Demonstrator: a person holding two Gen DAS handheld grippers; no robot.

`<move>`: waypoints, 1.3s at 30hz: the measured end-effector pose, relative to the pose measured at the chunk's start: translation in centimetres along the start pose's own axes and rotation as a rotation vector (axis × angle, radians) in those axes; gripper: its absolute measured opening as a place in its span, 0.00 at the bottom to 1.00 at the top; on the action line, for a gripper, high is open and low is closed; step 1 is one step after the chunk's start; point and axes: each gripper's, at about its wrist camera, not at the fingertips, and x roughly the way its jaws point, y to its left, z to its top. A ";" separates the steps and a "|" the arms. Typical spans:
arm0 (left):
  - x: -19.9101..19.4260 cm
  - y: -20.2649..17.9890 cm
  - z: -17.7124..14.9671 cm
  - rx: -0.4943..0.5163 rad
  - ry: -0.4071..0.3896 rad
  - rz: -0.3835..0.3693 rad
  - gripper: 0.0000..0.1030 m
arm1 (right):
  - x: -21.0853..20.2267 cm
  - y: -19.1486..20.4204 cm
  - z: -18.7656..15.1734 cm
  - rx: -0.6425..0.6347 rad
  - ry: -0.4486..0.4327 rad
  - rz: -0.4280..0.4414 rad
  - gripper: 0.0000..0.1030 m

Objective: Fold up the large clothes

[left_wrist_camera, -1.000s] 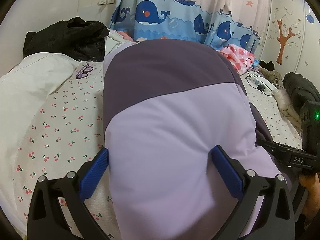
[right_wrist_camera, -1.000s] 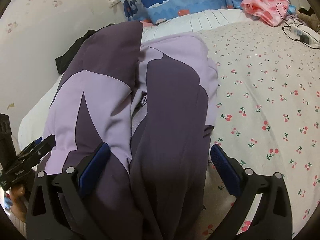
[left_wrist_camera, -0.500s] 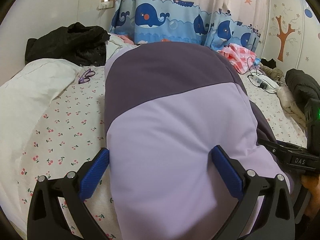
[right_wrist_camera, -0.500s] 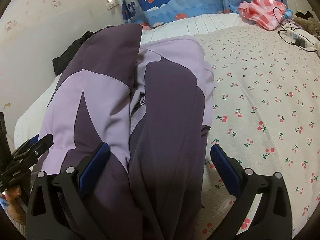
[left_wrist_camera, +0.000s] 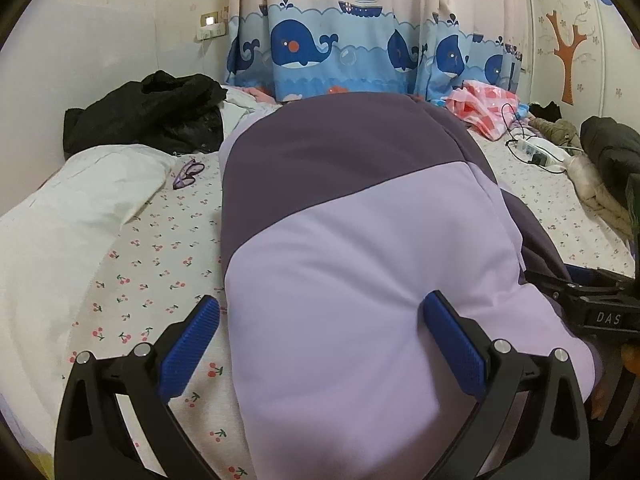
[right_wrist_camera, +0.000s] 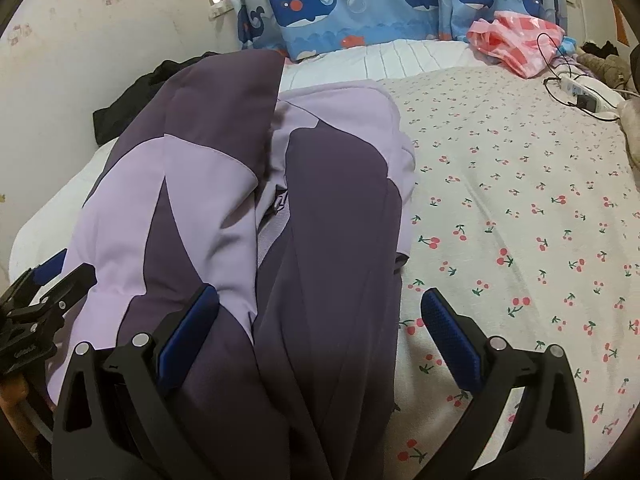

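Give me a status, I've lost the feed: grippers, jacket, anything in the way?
Both grippers open: left gripper and right gripper each straddle the purple jacket. Jacket lies lengthwise on the cherry-print bed. Glasses lie beside it, left of it.

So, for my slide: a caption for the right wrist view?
Open right tongs over a purple jacket on a cherry-print bed.

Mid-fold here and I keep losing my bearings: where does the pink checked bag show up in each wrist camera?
Left wrist: the pink checked bag lies upper right, on the bed beyond the purple jacket.
Right wrist: the bag lies top right, at the bed's far edge.
Shared landmark: the whale curtain hangs just left of it in both.
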 end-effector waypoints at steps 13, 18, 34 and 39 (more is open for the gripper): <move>-1.3 -0.9 0.2 0.047 0.014 0.024 0.95 | -0.2 1.6 0.5 -0.040 0.026 -0.088 0.94; -2.5 -1.4 0.4 0.068 0.001 0.003 0.95 | -0.3 1.7 0.7 -0.052 0.034 -0.110 0.94; -5.3 -1.5 1.2 0.061 -0.059 -0.013 0.95 | -0.6 2.1 0.6 -0.068 0.040 -0.155 0.94; -5.8 -1.8 1.5 0.070 -0.062 -0.023 0.95 | -0.6 2.1 0.7 -0.071 0.040 -0.159 0.94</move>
